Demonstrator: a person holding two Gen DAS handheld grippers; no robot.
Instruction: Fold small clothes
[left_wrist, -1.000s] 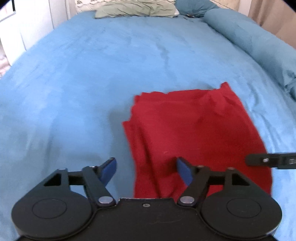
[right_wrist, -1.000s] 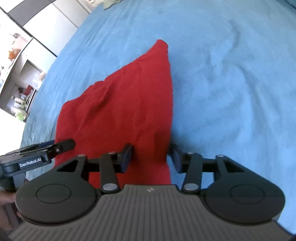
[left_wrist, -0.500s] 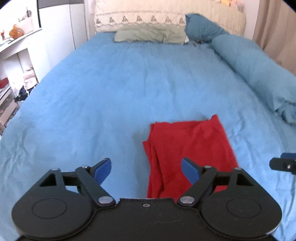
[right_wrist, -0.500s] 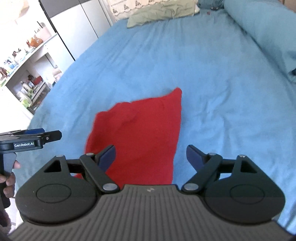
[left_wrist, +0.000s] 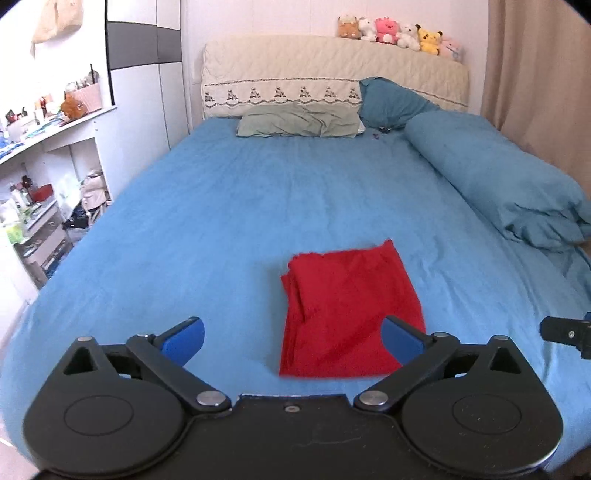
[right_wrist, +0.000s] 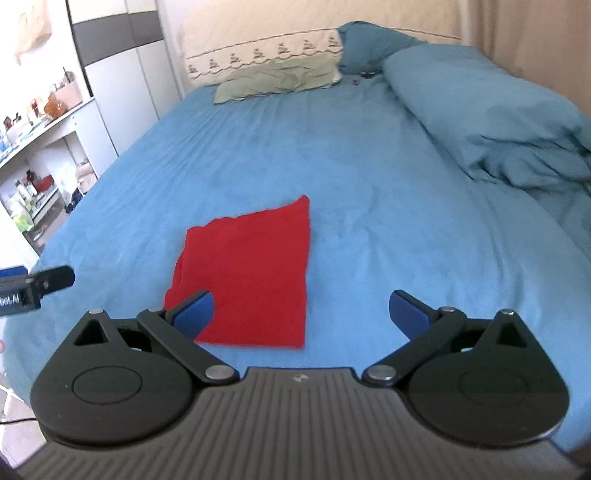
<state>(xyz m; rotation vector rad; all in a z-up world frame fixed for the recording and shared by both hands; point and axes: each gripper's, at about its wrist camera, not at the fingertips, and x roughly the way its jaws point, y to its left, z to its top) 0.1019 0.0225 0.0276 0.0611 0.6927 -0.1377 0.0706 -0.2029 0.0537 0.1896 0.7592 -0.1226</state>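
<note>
Folded red cloth garment lying flat on blue-sheeted bed.
Left gripper and right gripper hover above it, jaws wide, holding nothing.

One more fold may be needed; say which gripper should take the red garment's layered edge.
Left. The folded red cloth garment shows its stacked layers on the left gripper's side; the right gripper faces the smooth edge.

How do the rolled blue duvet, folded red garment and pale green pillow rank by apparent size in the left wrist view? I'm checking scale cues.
1. Rolled blue duvet.
2. Folded red garment.
3. Pale green pillow, though it lies farthest, so its true size is unsure.
</note>
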